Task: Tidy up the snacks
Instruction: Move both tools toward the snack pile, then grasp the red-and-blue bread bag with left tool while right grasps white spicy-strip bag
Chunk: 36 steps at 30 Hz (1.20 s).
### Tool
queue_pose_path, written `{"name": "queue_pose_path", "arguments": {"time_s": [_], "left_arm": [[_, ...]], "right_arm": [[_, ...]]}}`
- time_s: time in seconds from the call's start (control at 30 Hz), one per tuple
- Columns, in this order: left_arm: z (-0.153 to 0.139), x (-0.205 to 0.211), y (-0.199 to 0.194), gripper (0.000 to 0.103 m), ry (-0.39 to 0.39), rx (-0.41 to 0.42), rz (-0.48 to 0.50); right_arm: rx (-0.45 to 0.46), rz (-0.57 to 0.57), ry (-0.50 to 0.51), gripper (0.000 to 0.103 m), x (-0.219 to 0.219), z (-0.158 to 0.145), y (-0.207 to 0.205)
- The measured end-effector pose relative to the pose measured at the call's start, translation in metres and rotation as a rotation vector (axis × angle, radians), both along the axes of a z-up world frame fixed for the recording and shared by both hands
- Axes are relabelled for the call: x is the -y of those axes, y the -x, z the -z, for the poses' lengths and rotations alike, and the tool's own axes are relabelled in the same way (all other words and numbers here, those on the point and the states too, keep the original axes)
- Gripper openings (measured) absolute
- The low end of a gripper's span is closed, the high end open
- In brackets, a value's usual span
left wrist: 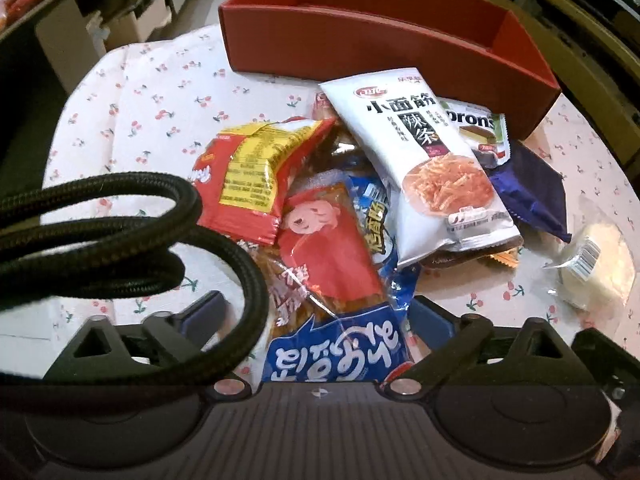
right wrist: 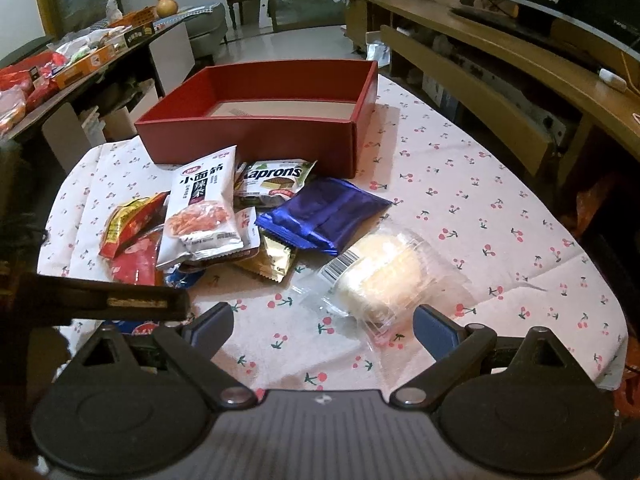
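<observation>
An empty red box (left wrist: 360, 40) (right wrist: 256, 136) stands at the table's far side. A heap of snack packets lies in front of it: a white spicy-strip packet (left wrist: 420, 164) (right wrist: 202, 208), a red-yellow packet (left wrist: 256, 168) (right wrist: 128, 224), a Kaprons wafer (right wrist: 276, 182), a dark blue packet (right wrist: 324, 212) and a clear-wrapped pale cake (right wrist: 380, 276) (left wrist: 596, 268). My left gripper (left wrist: 320, 316) is open, its jaws either side of a blue packet (left wrist: 336, 348) and a red packet (left wrist: 328, 248). My right gripper (right wrist: 322, 322) is open, just before the cake.
A cherry-print cloth (right wrist: 460, 208) covers the table. A black braided cable (left wrist: 120, 232) loops over the left wrist view. A side table with more snacks (right wrist: 60, 68) stands at left, a wooden cabinet (right wrist: 500, 80) at right.
</observation>
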<state>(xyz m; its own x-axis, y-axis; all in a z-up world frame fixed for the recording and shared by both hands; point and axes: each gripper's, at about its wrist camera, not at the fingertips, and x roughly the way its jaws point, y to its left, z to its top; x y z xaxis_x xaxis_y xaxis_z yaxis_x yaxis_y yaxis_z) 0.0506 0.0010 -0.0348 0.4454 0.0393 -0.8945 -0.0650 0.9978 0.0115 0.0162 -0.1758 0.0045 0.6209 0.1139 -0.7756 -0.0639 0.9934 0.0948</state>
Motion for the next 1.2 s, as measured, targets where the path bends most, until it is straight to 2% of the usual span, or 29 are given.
{"name": "queue_pose_path", "arguments": {"time_s": [0.07, 0.2, 0.3, 0.43, 0.8, 1.2], "left_arm": [[-0.001, 0.002, 0.004, 0.095, -0.024, 0.004, 0.018], [-0.004, 0.001, 0.013, 0.087, -0.019, 0.013, 0.03], [-0.008, 0.003, 0.016, 0.076, -0.024, 0.013, 0.042], [-0.012, -0.004, 0.018, 0.069, 0.003, 0.007, 0.036], [-0.014, -0.019, 0.023, 0.066, 0.039, 0.007, 0.018], [-0.015, -0.024, 0.025, 0.064, 0.04, 0.004, 0.01]], "right_arm": [[-0.001, 0.001, -0.008, 0.101, 0.001, 0.0, -0.001], [0.0, -0.022, -0.006, 0.101, -0.002, -0.002, -0.004], [0.002, -0.047, 0.003, 0.101, -0.008, -0.004, -0.009], [0.014, -0.073, 0.041, 0.101, -0.02, -0.006, -0.017], [-0.028, -0.142, 0.121, 0.1, -0.049, 0.008, -0.027], [-0.04, -0.154, 0.144, 0.1, -0.056, 0.013, -0.034]]}}
